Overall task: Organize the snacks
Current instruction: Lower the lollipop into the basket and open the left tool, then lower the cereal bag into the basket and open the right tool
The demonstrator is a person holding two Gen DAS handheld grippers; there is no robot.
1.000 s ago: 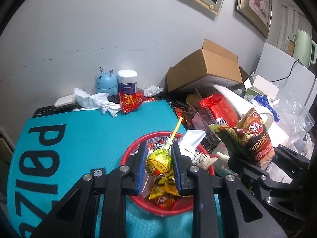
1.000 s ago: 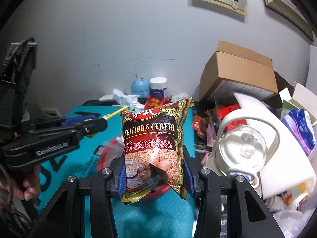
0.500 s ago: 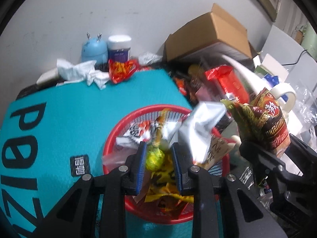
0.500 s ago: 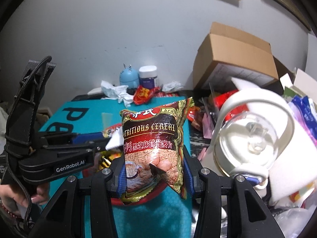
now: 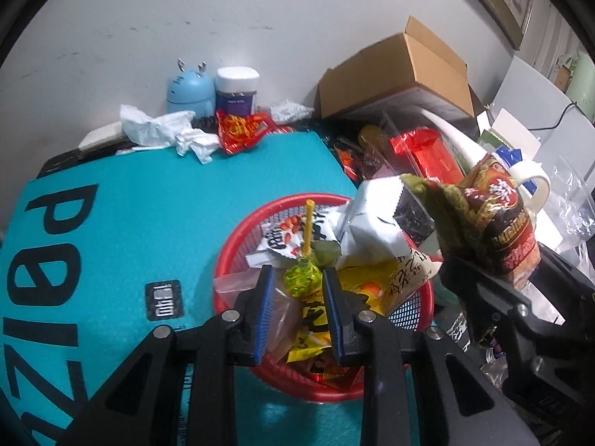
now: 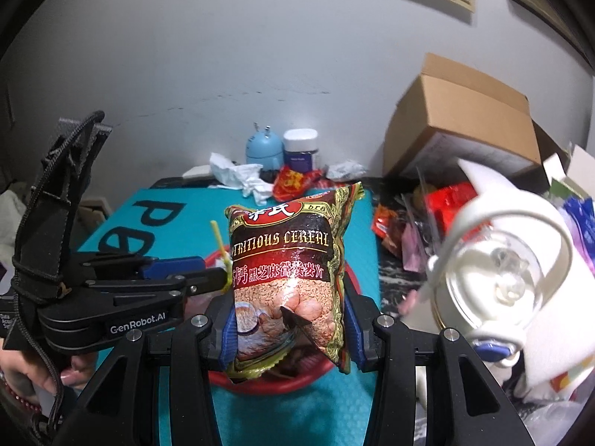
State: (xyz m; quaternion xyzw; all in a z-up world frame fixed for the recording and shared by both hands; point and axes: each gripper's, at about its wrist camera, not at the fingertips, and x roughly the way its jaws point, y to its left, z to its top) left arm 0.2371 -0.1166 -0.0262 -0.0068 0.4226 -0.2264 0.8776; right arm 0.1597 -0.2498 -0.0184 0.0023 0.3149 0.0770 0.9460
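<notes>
- My left gripper (image 5: 298,285) sits parted around a yellow-stick lollipop in green-yellow wrapper (image 5: 302,278), above the red mesh plastic basket (image 5: 238,238) full of snacks.
- My right gripper (image 6: 290,329) clamps a brown cereal packet (image 6: 288,278), upright just beside that basket.

Glossy cereal bag (image 6: 288,282); red, probably plastic, mesh basket (image 5: 238,256).
</notes>
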